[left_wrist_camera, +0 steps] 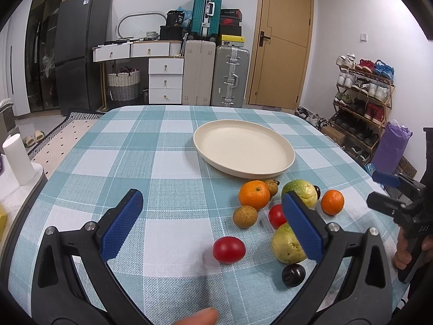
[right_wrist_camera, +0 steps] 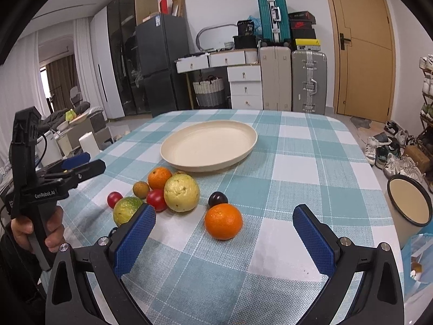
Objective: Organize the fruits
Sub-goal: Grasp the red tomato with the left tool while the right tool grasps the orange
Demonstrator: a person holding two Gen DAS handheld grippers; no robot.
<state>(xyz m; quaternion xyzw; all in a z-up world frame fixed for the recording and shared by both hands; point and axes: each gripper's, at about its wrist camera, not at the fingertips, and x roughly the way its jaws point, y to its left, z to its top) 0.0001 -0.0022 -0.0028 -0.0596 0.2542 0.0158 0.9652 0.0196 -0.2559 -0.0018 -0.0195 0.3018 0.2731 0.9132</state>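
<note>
An empty cream plate [left_wrist_camera: 243,149] [right_wrist_camera: 208,145] sits on the checked tablecloth. Near it lies a cluster of fruit: two oranges [left_wrist_camera: 253,194] [right_wrist_camera: 223,221], two green-yellow guavas [left_wrist_camera: 288,243] [right_wrist_camera: 181,193], two red tomatoes [left_wrist_camera: 229,249] [right_wrist_camera: 156,200], a brown longan [left_wrist_camera: 245,216] [right_wrist_camera: 141,189] and dark plums [left_wrist_camera: 293,275] [right_wrist_camera: 217,199]. My left gripper [left_wrist_camera: 213,208] is open and empty, above the table just left of the fruit. My right gripper [right_wrist_camera: 224,220] is open and empty, with the near orange between its blue pads [right_wrist_camera: 135,237].
A cream enamel mug [right_wrist_camera: 408,205] stands at the table's right edge. The right gripper shows in the left wrist view [left_wrist_camera: 397,197]; the left gripper shows in the right wrist view [right_wrist_camera: 78,166]. Suitcases, drawers, a fridge and a shoe rack stand beyond the table.
</note>
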